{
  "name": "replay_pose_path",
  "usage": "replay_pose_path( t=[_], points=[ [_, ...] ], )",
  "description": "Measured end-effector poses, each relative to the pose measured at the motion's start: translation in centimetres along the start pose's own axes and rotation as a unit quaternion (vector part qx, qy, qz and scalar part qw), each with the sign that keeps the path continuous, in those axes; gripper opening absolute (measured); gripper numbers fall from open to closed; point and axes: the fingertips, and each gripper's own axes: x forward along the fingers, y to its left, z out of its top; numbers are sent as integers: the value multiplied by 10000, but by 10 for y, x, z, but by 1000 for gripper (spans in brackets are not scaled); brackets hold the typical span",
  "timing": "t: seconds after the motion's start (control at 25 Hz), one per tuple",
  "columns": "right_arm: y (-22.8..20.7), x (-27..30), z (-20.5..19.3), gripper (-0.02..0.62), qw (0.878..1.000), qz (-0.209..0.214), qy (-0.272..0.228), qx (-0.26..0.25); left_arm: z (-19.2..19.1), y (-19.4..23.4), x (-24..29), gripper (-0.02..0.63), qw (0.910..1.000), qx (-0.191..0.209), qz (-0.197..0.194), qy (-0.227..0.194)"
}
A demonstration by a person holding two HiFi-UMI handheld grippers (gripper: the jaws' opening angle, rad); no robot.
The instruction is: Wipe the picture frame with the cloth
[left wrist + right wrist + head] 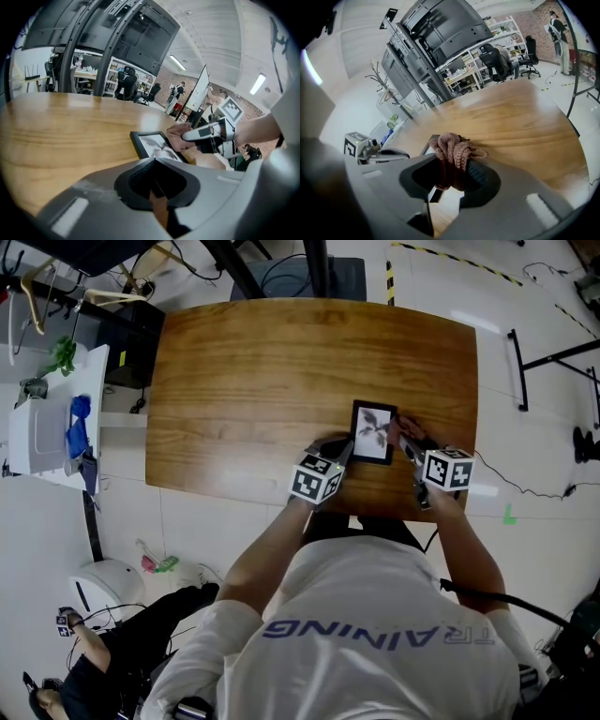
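Note:
A small black picture frame (373, 432) with a grey plant print lies flat near the front right of the wooden table (262, 381). My left gripper (343, 452) is at the frame's lower left corner, and its jaws look shut on that edge of the frame (152, 143). From the right side my right gripper (405, 444) is shut on a bunched pinkish-brown knitted cloth (452, 150). The cloth (180, 136) rests on the frame's right edge. In the right gripper view the frame (425, 149) is mostly hidden behind the cloth.
A white cart (37, 427) with blue items stands on the floor to the left. Cables and a black stand (553, 357) lie to the right. A seated person (112, 652) is at lower left. The table's front edge (281, 507) is just below the grippers.

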Motion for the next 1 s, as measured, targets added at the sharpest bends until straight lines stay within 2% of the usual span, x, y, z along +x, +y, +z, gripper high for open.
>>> replay_pose_path(
  t=[0.12, 0.2, 0.4, 0.52, 0.6, 0.68, 0.8, 0.92, 1.0],
  points=[
    [0, 0, 2, 118, 9999, -28, 13, -144, 30, 15, 10, 6, 9997, 203, -37, -93],
    [1, 2, 1, 118, 9996, -47, 54, -284, 41, 22, 21, 6, 9993, 367, -111, -10],
    [1, 4, 0, 118, 9992, -23, 144, -381, 41, 29, 43, 6, 9972, 549, -324, 380],
    [2, 4, 1, 118, 9994, -38, 120, -332, 39, 31, 45, 6, 9977, 444, -347, 386],
    [13, 1, 4, 118, 9998, 144, 81, -137, 39, 31, 45, 6, 9979, 391, -367, 371],
    [40, 0, 6, 118, 9983, 566, 140, 31, 40, 30, 45, 6, 9977, 392, -397, 377],
    [85, 14, -13, 118, 9919, 1104, 619, 45, 40, 31, 46, 6, 9977, 381, -399, 389],
    [108, 32, -44, 118, 9857, 1257, 1116, 88, 39, 30, 46, 6, 9977, 361, -414, 400],
    [112, 42, -54, 118, 9844, 1239, 1236, 180, 39, 29, 46, 6, 9976, 360, -429, 405]
  ],
)
